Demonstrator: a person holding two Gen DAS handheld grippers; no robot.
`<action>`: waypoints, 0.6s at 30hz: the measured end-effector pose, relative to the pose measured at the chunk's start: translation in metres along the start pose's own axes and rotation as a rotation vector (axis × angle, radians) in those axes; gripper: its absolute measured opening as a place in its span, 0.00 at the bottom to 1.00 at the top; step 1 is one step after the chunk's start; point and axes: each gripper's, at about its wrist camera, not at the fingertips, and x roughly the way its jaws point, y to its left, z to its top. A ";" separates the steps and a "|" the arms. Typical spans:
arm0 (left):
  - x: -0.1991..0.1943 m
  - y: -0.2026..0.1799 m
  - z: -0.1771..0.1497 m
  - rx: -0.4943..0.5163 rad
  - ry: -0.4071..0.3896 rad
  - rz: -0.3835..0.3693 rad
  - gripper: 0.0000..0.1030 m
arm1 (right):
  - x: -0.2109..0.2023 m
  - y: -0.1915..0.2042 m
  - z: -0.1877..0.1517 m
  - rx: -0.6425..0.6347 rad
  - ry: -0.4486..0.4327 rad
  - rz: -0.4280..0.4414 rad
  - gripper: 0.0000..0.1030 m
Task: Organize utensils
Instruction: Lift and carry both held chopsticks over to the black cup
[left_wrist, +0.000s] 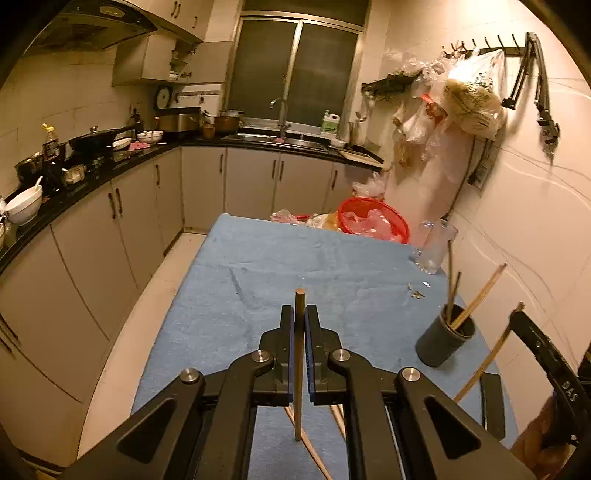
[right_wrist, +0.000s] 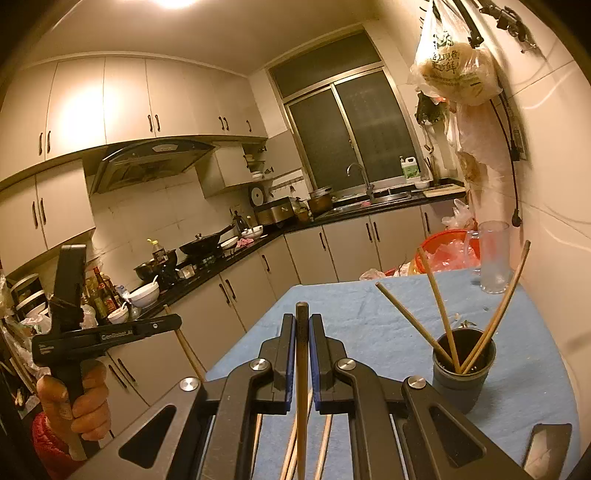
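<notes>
Four chopsticks (right_wrist: 439, 306) in dark cup (right_wrist: 461, 384)

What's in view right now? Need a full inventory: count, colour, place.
cloth: 1, blue, covering the table
cup: 1, dark grey, right side of the cloth
cup chopsticks: three or four, wooden, standing splayed in the cup
loose chopsticks: several, wooden, lying on the near cloth under the tools
glass: 1, clear, far right of the cloth, by the wall
basket: 1, red, far edge of the table
bags: several, clear plastic, hung on the wall rack
left tool: 1, black, shut on a light chopstick
right tool: 1, black, shut on a dark chopstick
left hand: 1, red sleeve, holding the left tool's handle
</notes>
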 end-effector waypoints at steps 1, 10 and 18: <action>-0.002 -0.001 0.001 -0.002 -0.002 -0.006 0.05 | 0.000 -0.001 0.000 0.001 0.000 -0.002 0.07; -0.015 -0.014 0.008 0.021 -0.023 -0.039 0.05 | -0.008 -0.006 0.001 0.013 -0.018 -0.015 0.07; -0.013 -0.035 0.014 0.052 -0.014 -0.085 0.05 | -0.017 -0.023 0.010 0.038 -0.040 -0.045 0.07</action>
